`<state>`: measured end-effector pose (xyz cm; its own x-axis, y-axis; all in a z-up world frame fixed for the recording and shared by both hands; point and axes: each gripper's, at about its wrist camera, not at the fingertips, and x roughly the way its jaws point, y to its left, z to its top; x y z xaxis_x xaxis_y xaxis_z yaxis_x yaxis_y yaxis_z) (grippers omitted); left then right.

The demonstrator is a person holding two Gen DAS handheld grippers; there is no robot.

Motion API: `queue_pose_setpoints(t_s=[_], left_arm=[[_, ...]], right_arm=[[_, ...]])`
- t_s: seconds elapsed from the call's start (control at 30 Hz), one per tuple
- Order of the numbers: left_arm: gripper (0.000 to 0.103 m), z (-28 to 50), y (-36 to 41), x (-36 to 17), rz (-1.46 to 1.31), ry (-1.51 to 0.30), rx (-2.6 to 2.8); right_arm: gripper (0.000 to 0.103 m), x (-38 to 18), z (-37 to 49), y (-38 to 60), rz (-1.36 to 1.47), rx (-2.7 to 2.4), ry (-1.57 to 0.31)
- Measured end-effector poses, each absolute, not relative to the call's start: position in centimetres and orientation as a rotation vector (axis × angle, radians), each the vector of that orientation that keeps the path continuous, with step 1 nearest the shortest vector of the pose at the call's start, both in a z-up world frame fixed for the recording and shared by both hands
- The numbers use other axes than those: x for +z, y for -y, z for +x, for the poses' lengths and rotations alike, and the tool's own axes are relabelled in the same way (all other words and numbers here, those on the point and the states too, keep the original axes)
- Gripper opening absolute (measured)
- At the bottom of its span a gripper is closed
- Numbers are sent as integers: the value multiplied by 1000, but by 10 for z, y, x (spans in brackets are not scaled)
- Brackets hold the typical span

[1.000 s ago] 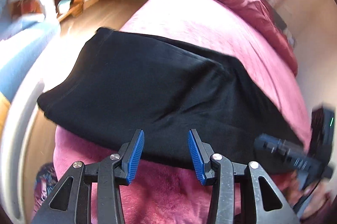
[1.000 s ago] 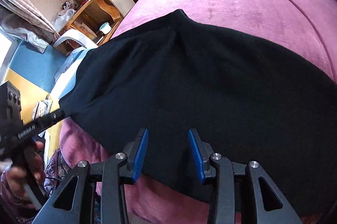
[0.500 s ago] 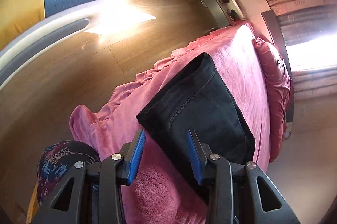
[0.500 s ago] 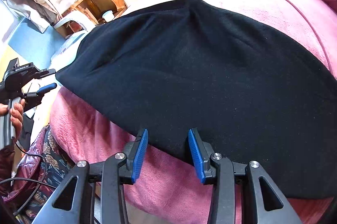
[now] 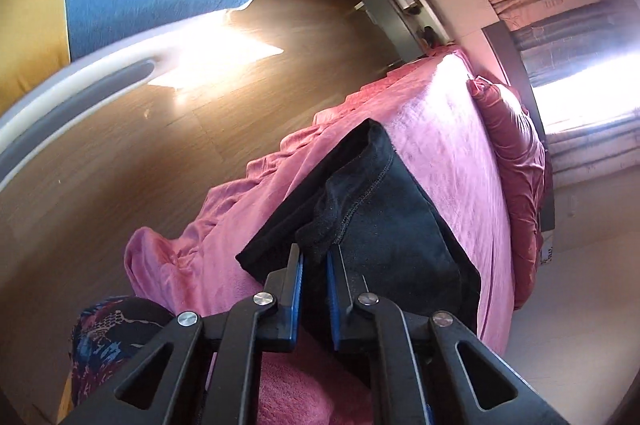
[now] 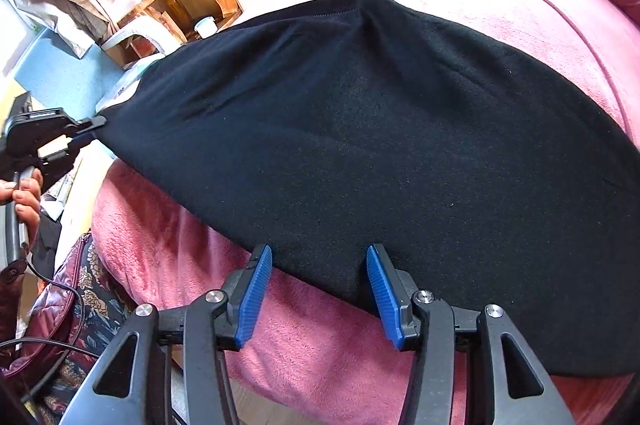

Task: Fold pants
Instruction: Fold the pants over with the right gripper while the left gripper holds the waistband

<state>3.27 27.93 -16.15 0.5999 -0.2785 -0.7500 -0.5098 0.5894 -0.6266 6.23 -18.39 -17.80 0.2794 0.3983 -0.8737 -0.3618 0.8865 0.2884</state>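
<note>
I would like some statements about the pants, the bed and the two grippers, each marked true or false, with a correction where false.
1. The left gripper is shut on a corner of the black pants. True.
2. The right gripper is clamped on the pants. False: its jaws stand apart over the near edge, and the pads do not press the fabric.
3. The pants lie on a pink blanket. True.
4. The pants are blue jeans. False: they are plain black knit fabric.
5. The left gripper shows at the left edge of the right wrist view. True.
</note>
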Motion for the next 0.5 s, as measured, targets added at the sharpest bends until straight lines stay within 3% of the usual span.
queue_pose_setpoints(t_s=[0.17,0.33,0.47,0.5], left_arm=[[10,29,-280,-183,-918,-1044,208],[10,31,-279,-187,-892,-1051,226],[12,33,-274,-175,-826,-1047,246],[18,34,-273,-175,-796,-1060,271]], right_arm=[[50,-183,57,178,-35,509,-1171],[31,-186,51,162,-164,506,-1131],[33,-186,53,164,-147,518,-1139],[34,-188,55,169,-123,524,-1148]])
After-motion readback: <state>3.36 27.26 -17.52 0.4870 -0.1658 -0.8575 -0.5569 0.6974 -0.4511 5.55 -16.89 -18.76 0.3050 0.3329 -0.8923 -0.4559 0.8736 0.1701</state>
